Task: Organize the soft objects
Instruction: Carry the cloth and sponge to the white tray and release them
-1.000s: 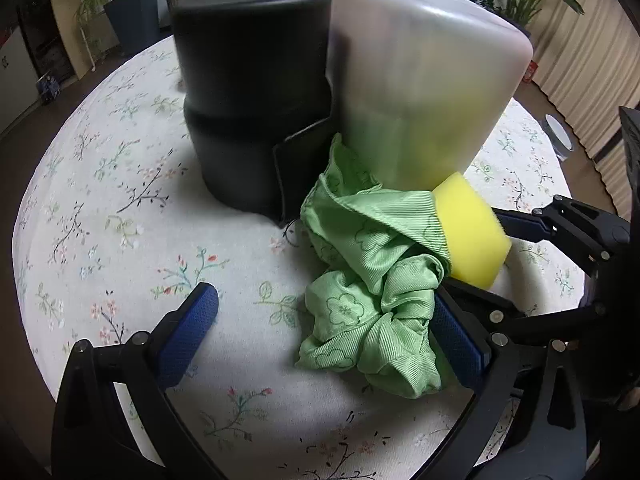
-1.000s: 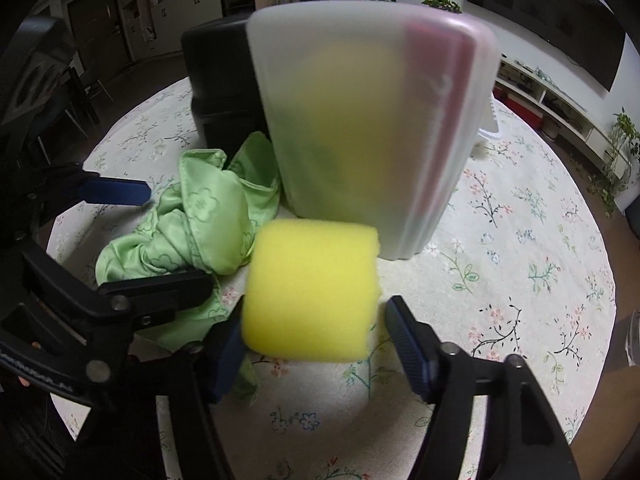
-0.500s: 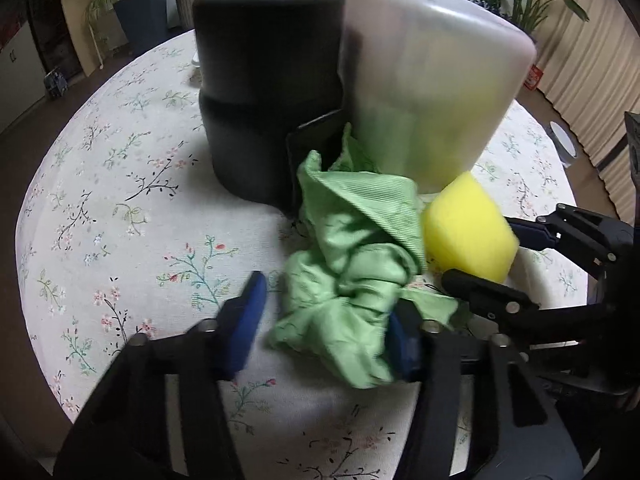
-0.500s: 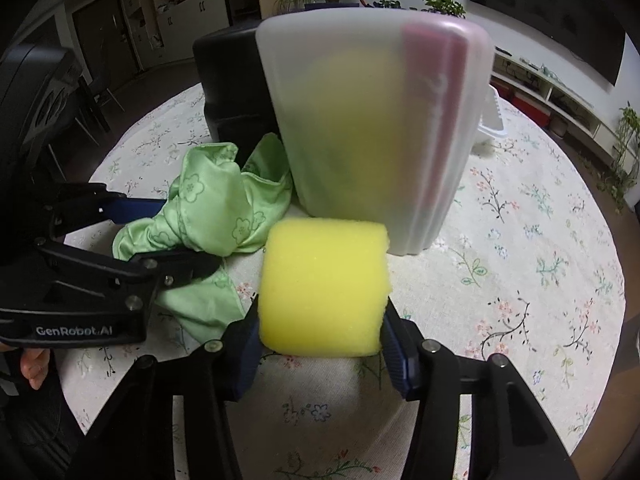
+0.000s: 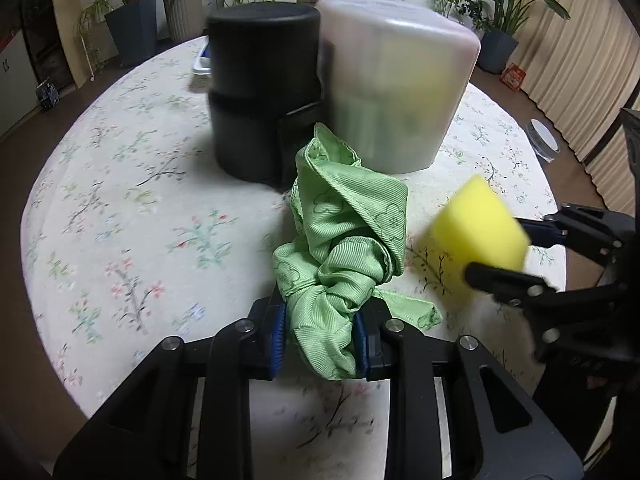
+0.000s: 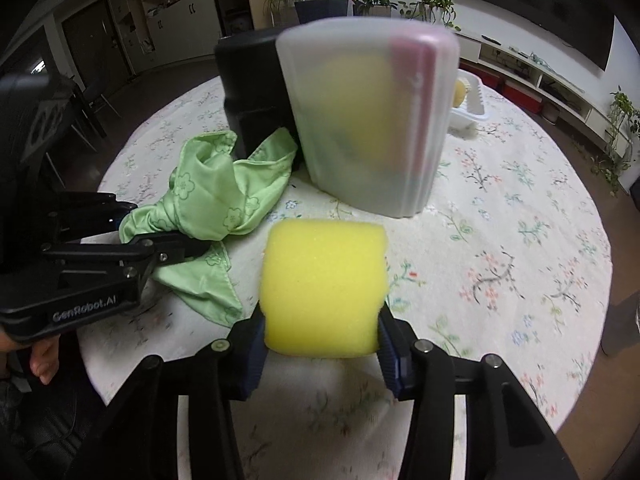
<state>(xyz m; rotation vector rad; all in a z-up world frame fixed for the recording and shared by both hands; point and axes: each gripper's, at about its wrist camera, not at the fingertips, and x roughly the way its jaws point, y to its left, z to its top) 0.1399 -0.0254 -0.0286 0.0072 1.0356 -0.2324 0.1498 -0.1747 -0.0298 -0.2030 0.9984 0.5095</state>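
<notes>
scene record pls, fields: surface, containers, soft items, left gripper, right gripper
surface: round table with floral cloth
containers: black cylindrical container touching the frosted translucent bin, both upright
soft items: green cloth, yellow sponge
left gripper: jaws just closed on the green cloth, which is bunched between the pads
right gripper: jaws just closing, pads pressing the yellow sponge's sides

Both wrist views close, angled down across table (image 5: 120, 208); share containers, probably same cloth (image 5: 344, 248).
</notes>
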